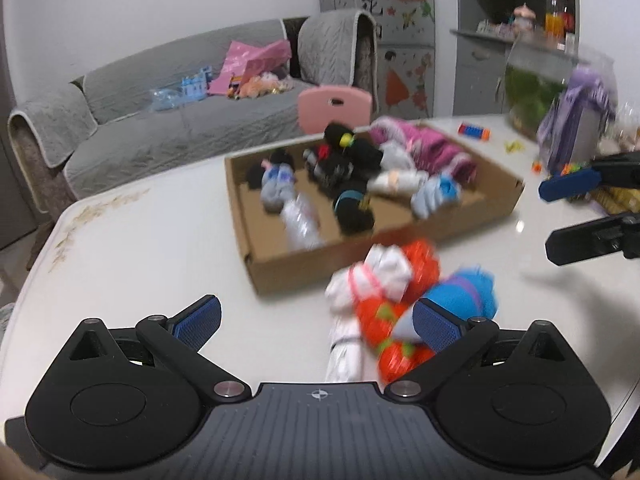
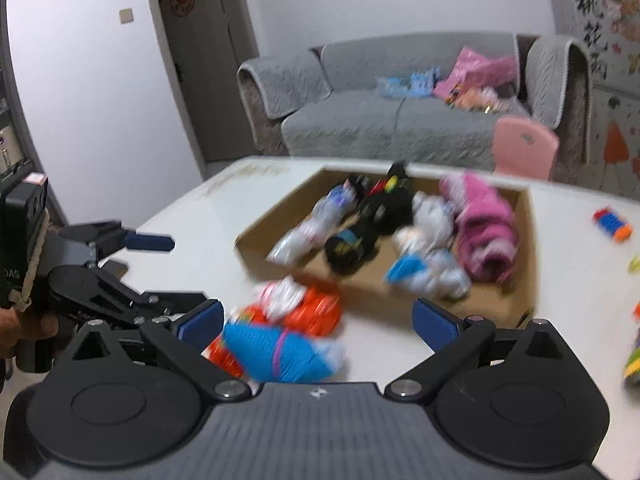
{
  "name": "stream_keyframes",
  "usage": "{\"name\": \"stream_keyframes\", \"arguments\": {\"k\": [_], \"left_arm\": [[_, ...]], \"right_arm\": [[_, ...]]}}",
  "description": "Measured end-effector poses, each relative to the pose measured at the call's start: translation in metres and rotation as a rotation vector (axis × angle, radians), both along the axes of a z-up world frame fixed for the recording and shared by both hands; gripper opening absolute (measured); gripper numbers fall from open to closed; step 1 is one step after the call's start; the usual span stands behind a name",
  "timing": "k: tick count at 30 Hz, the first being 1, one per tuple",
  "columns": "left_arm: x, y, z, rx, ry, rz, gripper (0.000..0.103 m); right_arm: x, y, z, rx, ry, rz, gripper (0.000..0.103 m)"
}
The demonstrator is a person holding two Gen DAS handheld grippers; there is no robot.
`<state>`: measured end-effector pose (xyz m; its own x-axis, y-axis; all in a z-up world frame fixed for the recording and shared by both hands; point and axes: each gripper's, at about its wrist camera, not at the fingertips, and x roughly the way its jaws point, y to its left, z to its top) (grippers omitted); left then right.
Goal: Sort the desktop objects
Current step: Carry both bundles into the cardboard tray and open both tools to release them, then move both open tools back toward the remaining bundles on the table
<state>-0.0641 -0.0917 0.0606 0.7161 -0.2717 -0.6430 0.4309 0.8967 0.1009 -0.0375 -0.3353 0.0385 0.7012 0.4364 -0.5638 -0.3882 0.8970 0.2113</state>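
Note:
A cardboard tray (image 1: 360, 254) (image 2: 524, 240) on the white table holds several rolled socks, black, white, blue and pink. In front of it lie loose rolls: a blue one (image 1: 466, 294) (image 2: 276, 350), an orange one (image 1: 400, 312) (image 2: 316, 312) and a white one (image 1: 368, 280) (image 2: 280, 292). My left gripper (image 1: 318, 322) is open and empty, just short of the loose rolls; it shows at the left of the right wrist view (image 2: 160, 276). My right gripper (image 2: 318, 322) is open and empty above the blue roll; it shows at the right of the left wrist view (image 1: 568, 212).
A grey sofa (image 1: 160, 128) and a pink chair (image 1: 334, 106) stand behind the table. A small orange-and-blue toy (image 1: 474, 130) (image 2: 612, 224), a purple bag (image 1: 576, 120) and a fish tank (image 1: 536, 88) sit at the table's right.

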Motion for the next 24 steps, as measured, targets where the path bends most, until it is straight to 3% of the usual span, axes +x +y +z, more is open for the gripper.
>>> {"name": "stream_keyframes", "arguments": {"k": [5, 15, 18, 20, 24], "left_arm": [[-0.001, 0.011, -0.013, 0.023, 0.018, 0.007, 0.103], [-0.002, 0.012, -0.027, 0.028, 0.042, -0.085, 0.103], [-0.001, 0.010, -0.032, 0.038, 0.045, -0.112, 0.103], [0.002, 0.008, -0.034, 0.042, 0.052, -0.134, 0.103], [0.006, 0.007, -0.037, 0.031, 0.069, -0.150, 0.102]], "right_arm": [[-0.006, 0.031, -0.015, -0.125, -0.071, 0.102, 0.102], [0.013, 0.054, -0.037, -0.203, -0.078, 0.210, 0.100], [0.023, 0.053, -0.043, -0.191, -0.049, 0.222, 0.091], [0.028, 0.052, -0.048, -0.177, -0.026, 0.228, 0.077], [0.022, 0.047, -0.061, -0.171, 0.005, 0.216, 0.074]]}}
